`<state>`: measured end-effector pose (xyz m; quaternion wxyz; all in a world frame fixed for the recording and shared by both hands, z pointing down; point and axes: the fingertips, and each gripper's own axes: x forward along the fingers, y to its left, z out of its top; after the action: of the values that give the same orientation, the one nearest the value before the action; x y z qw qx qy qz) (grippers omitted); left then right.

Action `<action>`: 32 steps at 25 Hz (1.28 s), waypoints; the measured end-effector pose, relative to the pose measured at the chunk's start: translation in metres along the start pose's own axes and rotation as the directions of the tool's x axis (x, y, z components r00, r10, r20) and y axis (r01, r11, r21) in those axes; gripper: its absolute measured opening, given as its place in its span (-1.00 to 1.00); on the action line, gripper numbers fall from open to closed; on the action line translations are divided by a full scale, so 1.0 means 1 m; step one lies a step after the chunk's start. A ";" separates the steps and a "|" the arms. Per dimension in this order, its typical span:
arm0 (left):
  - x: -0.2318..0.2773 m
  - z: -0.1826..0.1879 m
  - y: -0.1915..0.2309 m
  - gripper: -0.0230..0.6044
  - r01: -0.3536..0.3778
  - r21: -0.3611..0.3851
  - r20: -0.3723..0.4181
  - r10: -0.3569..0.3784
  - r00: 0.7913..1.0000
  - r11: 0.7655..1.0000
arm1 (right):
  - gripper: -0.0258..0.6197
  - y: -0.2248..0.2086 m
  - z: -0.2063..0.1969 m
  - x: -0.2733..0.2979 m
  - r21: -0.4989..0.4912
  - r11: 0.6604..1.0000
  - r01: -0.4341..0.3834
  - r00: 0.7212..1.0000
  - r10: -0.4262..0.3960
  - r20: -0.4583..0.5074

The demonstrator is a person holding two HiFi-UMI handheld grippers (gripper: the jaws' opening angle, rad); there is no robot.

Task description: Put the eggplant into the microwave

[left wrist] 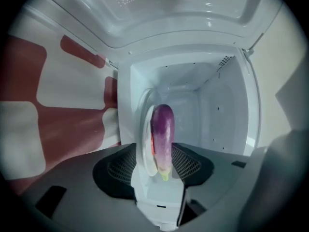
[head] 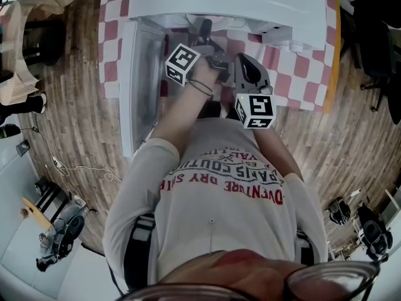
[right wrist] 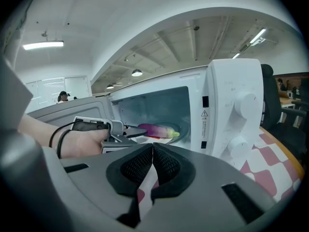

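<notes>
A purple eggplant (left wrist: 162, 129) with a pale green stem end lies on the glass turntable (left wrist: 144, 129) inside the white microwave (left wrist: 219, 110), whose door (head: 135, 74) stands swung open. My left gripper (left wrist: 154, 170) reaches into the cavity, jaws spread wide, with the eggplant between and just beyond them and neither pad pressing on it. In the right gripper view the eggplant (right wrist: 157, 129) rests in the oven, and the left gripper (right wrist: 123, 132) is at its near end. My right gripper (right wrist: 152, 161) hangs outside the microwave (right wrist: 231, 105), shut with nothing in it.
The microwave stands on a red-and-white checked cloth (head: 301, 74). Its control panel with two knobs (right wrist: 246, 105) is right of the opening. The open door (right wrist: 63, 112) is on the left. Dark chairs (head: 376, 42) stand on the wood floor at the right.
</notes>
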<state>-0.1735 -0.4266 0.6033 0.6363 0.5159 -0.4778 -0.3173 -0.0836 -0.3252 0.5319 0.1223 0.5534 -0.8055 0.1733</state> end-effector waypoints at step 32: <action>-0.124 -0.041 -0.087 -0.84 0.180 0.954 -0.174 -0.046 0.984 0.241 | -0.84 0.014 0.020 -0.050 -0.041 0.998 0.041 0.994 -0.037 0.103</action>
<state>-0.1693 -0.3241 0.4845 0.1877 0.8465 -0.4976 0.0255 -0.0789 -0.2867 0.4924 0.0963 0.5745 -0.8032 0.1247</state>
